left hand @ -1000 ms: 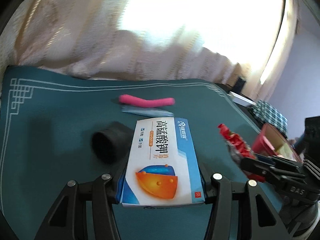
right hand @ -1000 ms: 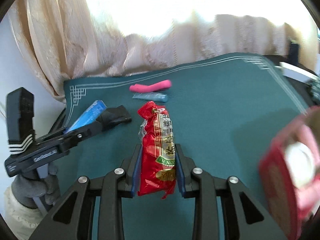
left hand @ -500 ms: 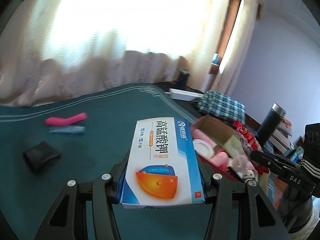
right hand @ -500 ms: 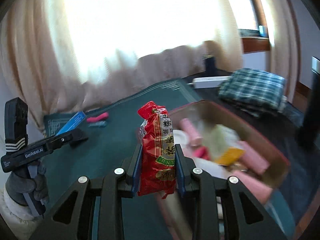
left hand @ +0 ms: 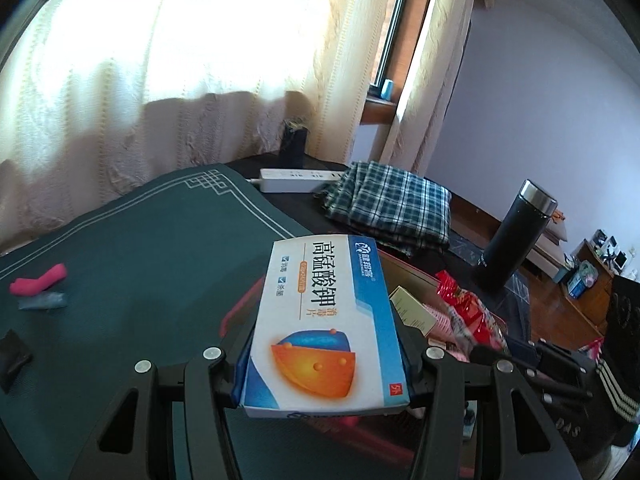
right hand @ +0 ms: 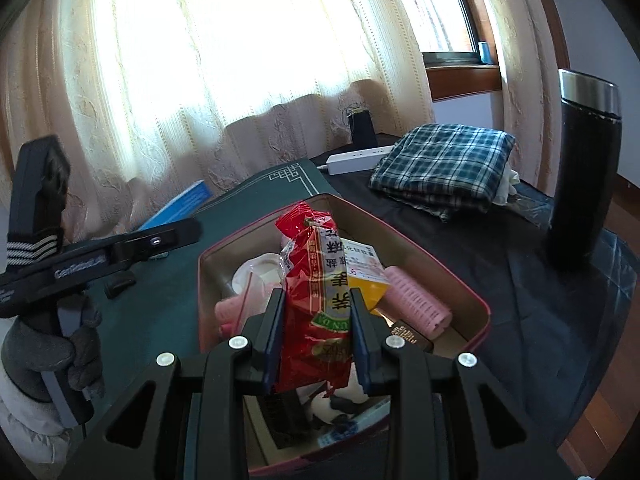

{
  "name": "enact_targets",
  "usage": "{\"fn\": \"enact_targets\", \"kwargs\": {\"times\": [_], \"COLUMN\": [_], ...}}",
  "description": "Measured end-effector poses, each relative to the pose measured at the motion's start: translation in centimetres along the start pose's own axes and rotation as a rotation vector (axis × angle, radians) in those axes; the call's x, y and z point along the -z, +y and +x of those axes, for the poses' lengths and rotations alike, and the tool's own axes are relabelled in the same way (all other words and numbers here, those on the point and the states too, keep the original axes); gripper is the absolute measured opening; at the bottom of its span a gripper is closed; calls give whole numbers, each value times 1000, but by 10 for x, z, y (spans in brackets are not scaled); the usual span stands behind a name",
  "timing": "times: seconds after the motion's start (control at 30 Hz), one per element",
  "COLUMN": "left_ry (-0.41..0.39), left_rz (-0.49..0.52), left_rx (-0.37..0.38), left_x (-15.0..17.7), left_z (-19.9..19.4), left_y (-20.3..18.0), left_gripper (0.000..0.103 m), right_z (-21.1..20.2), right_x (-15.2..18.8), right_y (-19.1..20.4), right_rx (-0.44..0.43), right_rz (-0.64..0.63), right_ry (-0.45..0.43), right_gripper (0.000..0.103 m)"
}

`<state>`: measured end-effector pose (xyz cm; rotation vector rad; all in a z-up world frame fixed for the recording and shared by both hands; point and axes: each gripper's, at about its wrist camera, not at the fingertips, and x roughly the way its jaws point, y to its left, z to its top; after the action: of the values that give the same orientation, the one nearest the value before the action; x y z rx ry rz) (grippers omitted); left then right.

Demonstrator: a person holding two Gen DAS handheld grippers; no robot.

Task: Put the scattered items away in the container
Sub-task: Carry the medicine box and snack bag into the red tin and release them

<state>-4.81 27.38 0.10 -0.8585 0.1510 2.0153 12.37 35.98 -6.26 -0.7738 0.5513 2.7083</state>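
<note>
My left gripper (left hand: 324, 354) is shut on a blue and white medicine box (left hand: 326, 320) and holds it over the near left edge of the red container (left hand: 236, 316). My right gripper (right hand: 318, 316) is shut on a red snack packet (right hand: 316, 284) and holds it above the open red container (right hand: 472, 296), which holds pink rollers, a yellow box and other small items. A pink stick (left hand: 38, 280), a grey-blue tube (left hand: 42, 302) and a black object (left hand: 12, 354) lie on the green mat at the left.
A folded plaid cloth (right hand: 444, 164), a white power strip (right hand: 354, 158) and a tall black flask (right hand: 582, 184) stand on the dark table beyond the container. Curtains hang behind. The green mat (left hand: 140, 248) spreads to the left.
Both grippers have swung right from the mat's scattered items to the container. The box and the snack packet now hang over it, still gripped.
</note>
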Motion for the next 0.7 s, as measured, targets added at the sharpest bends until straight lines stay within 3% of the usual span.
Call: {"fn": "enact_targets", "kwargs": {"times": [0.27, 0.3, 0.37, 0.43, 0.7], "left_ry": [33, 42, 49, 45, 27], "left_rz": [-2, -5, -13, -15, -25], "left_rx": [-11, -9, -6, -1, -7], "left_x": [-1, -1, 1, 2, 3], "left_z": [23, 26, 29, 29, 16], "left_y": [-1, 0, 1, 1, 10], "left_gripper": [56, 59, 78, 78, 78], "right_z": [8, 8, 8, 6, 0], "right_x": [3, 3, 2, 2, 0], "right_y": [-6, -7, -9, -9, 1], "right_rx": [-12, -11, -13, -11, -24], "right_rz": [14, 22, 30, 31, 23], "right_ry": [15, 13, 11, 5, -17], "right_gripper": [35, 35, 38, 43, 46]}}
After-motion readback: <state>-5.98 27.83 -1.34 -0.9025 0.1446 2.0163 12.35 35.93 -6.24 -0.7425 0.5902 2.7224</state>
